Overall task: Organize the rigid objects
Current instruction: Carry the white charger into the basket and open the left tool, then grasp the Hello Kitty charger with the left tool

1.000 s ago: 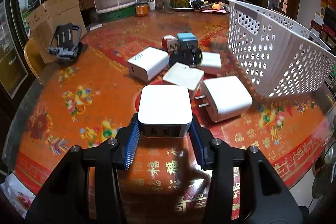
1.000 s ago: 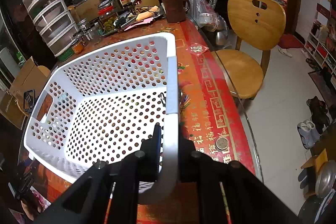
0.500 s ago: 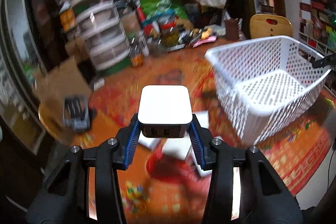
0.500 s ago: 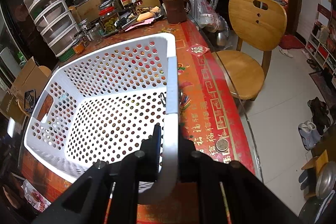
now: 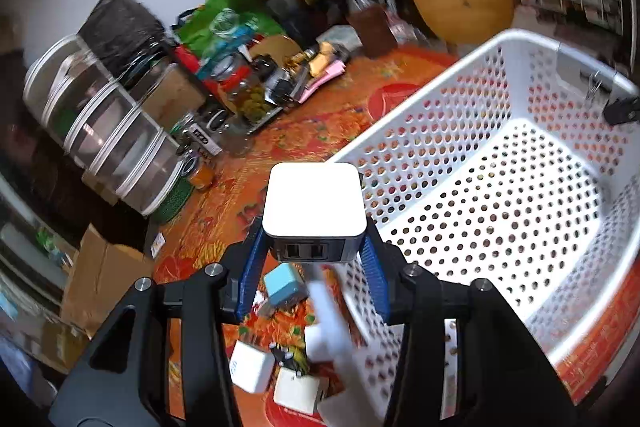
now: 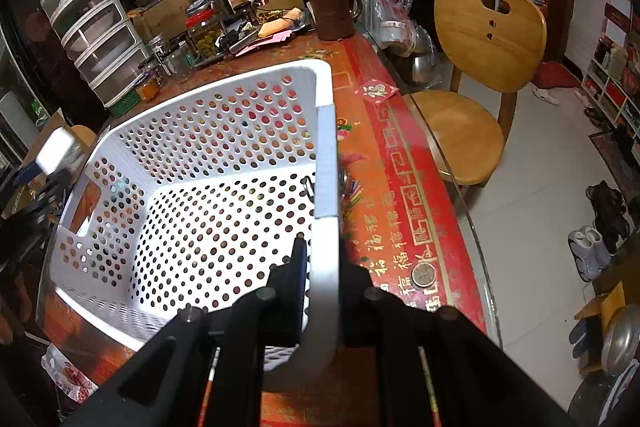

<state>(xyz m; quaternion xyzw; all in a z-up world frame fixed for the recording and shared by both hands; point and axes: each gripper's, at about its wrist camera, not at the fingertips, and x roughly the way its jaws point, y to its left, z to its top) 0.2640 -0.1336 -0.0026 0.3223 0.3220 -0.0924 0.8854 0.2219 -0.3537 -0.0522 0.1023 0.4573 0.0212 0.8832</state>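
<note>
The white charger block (image 5: 314,202) is pinched between the blue ribbed fingers (image 5: 251,270) of the left gripper (image 5: 314,259). Compared with a second ago, when it was held low over the tabletop (image 5: 304,131) beside the other chargers, it has been lifted and swung across. It is now held above the near wall of the white perforated basket (image 5: 520,163), not yet over the basket floor. In the right wrist view the block appears as a blurred white patch at the basket's far left edge (image 6: 56,150). The carry stage is judged nearly complete, with release into the basket remaining.

The right gripper (image 6: 320,267) is unchanged. Its fingers are clamped tight on the basket's rim (image 6: 326,187), which steadies the basket.

The block is a rounded square of smooth, glossy hard plastic, with a grey face bearing two ports. The basket is thin moulded plastic, pierced throughout by round holes, and its inside appears empty. Several loose chargers (image 5: 250,371), white and one pale blue, remain on the patterned red-orange tabletop below. They are judged to be still awaiting transfer.
</note>
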